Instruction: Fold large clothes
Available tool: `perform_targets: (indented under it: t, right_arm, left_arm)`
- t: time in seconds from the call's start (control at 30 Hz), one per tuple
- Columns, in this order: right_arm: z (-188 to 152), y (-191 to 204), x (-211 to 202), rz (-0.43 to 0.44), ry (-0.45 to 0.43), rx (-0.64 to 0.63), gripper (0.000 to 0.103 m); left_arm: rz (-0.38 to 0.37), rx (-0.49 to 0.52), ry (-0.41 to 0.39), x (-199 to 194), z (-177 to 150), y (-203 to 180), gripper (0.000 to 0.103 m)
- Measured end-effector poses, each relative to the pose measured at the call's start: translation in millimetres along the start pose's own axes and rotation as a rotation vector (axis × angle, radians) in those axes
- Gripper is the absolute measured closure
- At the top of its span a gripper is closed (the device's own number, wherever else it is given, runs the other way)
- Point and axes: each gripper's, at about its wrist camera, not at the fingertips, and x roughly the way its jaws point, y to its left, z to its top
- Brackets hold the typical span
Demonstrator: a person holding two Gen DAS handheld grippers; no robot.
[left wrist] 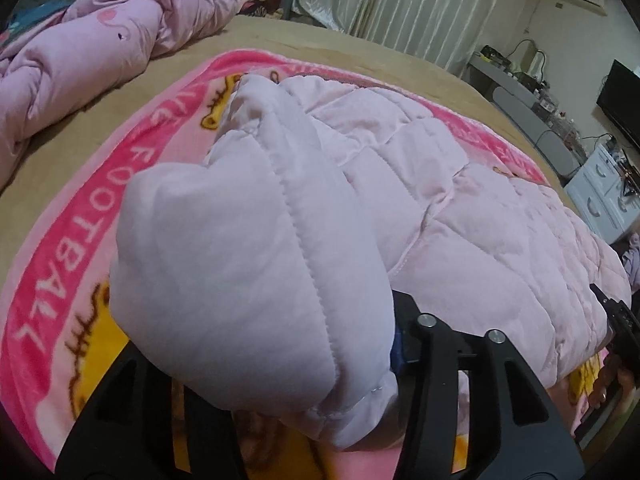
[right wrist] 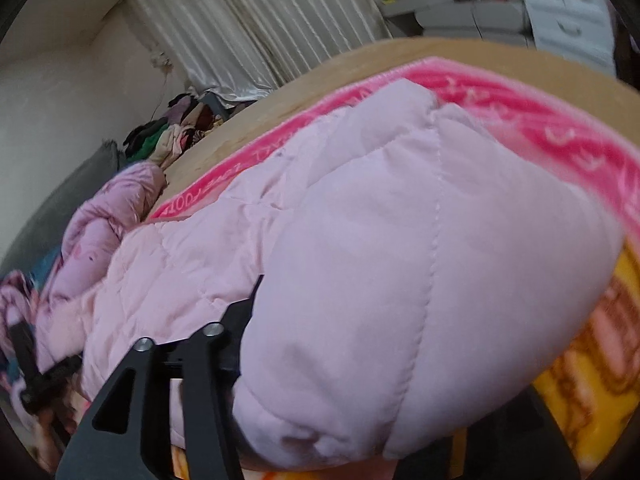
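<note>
Left gripper point(left wrist: 288, 360) under jacket point(left wrist: 440, 208) (curtain point(left wrist: 400, 0) behind)

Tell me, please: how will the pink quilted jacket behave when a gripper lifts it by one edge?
The pink quilted jacket looks puffy, so it is probably light for its bulk. It drapes over the left gripper, so it is likely floppy. Its smooth shell may slip.

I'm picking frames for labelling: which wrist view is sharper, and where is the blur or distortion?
Left wrist view: sharper, stitching on the pale pink quilted padded jacket crisp, fisheye bending the pink printed fleece blanket. Right wrist view: smeared throughout, jacket seams and blanket lettering soft; dim, even lighting in both.
</note>
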Motion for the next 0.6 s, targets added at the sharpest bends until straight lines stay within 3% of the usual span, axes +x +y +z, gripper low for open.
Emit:
perform_targets:
  t: [0.07,0.2,0.3,0.37,0.6]
  right_arm:
    - [1,-6,4,0.013,0.02,0.04,0.036]
    - [1,-22,7,0.045,0.057,0.118,0.025]
    - [4,-29,11,0.065,0.085,0.16,0.019]
    - [7,-33,12,0.08,0.098,0.185,0.018]
    - [7,-48,15,0.118,0.115,0.305,0.01]
  left_arm:
    - [-0.002,-0.018,0.011,4,-1,1,0.054]
    - [-0.015,-0.056,0.024,10,-2,7,0.041]
    - [-0.029,-0.093,0.036,15,-1,16,0.027]
    - [-0.019,-0.114,0.041,19,-1,22,0.01]
    - [-0.026,-0.144,0.04,24,2,27,0.008]
